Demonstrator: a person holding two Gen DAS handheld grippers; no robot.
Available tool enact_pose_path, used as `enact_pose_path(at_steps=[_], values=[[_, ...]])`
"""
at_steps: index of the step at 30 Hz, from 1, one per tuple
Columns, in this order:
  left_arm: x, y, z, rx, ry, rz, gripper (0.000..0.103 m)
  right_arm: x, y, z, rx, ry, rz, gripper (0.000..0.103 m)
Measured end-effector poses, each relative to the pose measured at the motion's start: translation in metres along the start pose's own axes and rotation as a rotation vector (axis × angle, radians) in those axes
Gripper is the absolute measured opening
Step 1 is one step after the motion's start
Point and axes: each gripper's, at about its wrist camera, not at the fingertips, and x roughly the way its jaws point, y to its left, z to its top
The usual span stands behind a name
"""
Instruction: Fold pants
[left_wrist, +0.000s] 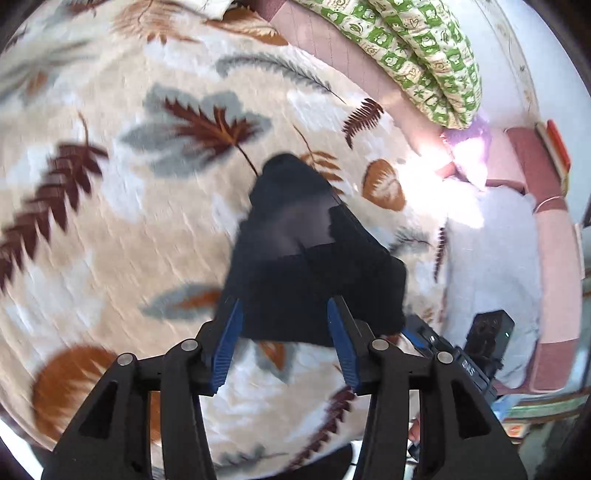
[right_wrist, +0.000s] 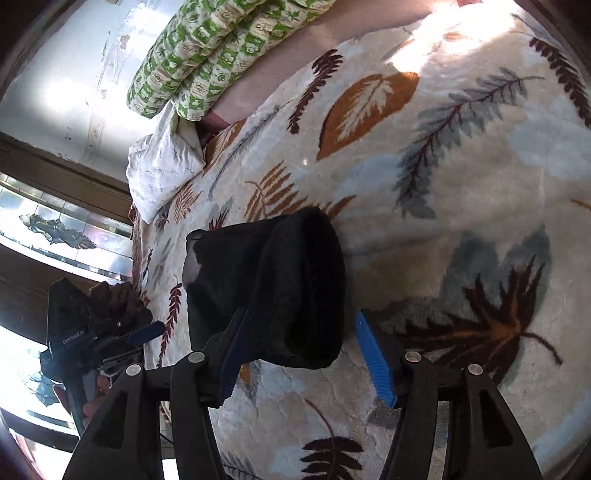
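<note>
Both tongs, left (left_wrist: 284, 343) and right (right_wrist: 303, 354), stand released with fingers spread over the black pants (right_wrist: 266, 288), a folded bundle lying on the leaf-patterned blanket (right_wrist: 443, 177) of the bed; it looks soft, light and floppy, best pinched at the thick folded edge.
</note>
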Motion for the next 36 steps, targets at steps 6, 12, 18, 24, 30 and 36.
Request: enact_pose_path(at_steps=[6,12,18,24,30,36], values=[[0.032,-0.001,0.033,0.085,0.094,0.03,0.047,0.017,-0.014,-0.008,0.15,-0.007,0.061,0.064],[0.059,0.0,0.039,0.128,0.162,0.036,0.047,0.029,-0.023,-0.009,0.239,-0.013,0.096,0.07],[0.082,0.01,0.042,0.088,0.203,-0.016,0.058,0.039,-0.022,-0.014,0.24,-0.025,0.101,0.057],[0.064,0.028,0.025,-0.024,0.102,-0.072,0.03,0.021,0.006,0.013,0.07,-0.091,0.071,0.025],[0.069,0.038,0.024,-0.069,0.061,0.007,0.03,0.049,0.002,0.022,-0.002,-0.068,-0.062,0.024],[0.07,0.044,0.022,-0.088,0.074,-0.01,0.036,0.039,-0.02,0.013,0.088,-0.053,0.01,0.045]])
